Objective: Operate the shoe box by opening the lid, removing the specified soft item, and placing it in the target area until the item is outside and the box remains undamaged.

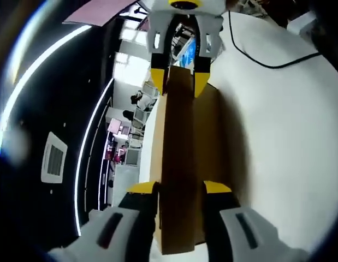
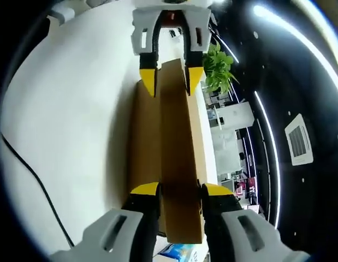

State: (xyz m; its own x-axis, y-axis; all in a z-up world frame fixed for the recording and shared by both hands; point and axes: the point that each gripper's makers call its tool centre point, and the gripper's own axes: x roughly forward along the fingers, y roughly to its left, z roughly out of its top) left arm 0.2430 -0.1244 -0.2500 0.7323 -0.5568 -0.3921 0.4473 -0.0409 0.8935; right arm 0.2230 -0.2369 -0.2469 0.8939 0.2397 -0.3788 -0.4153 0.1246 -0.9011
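Right gripper view: plant (image 2: pixel 219 68) beyond both grippers' fingers clamping the lid (image 2: pixel 177 153).

Two close opposed views along one shoe box (image 1: pixel 179 158) lid (shared, end-on)

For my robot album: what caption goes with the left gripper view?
Two grippers clamp opposite ends of a brown cardboard shoe box lid over a white table.

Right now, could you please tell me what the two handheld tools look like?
Both match. The left tool has two light grey jaws with black inner pads, yellow tips and a dark slot on each grey shell. The right tool is the same: grey shells, black inner faces, yellow tips.
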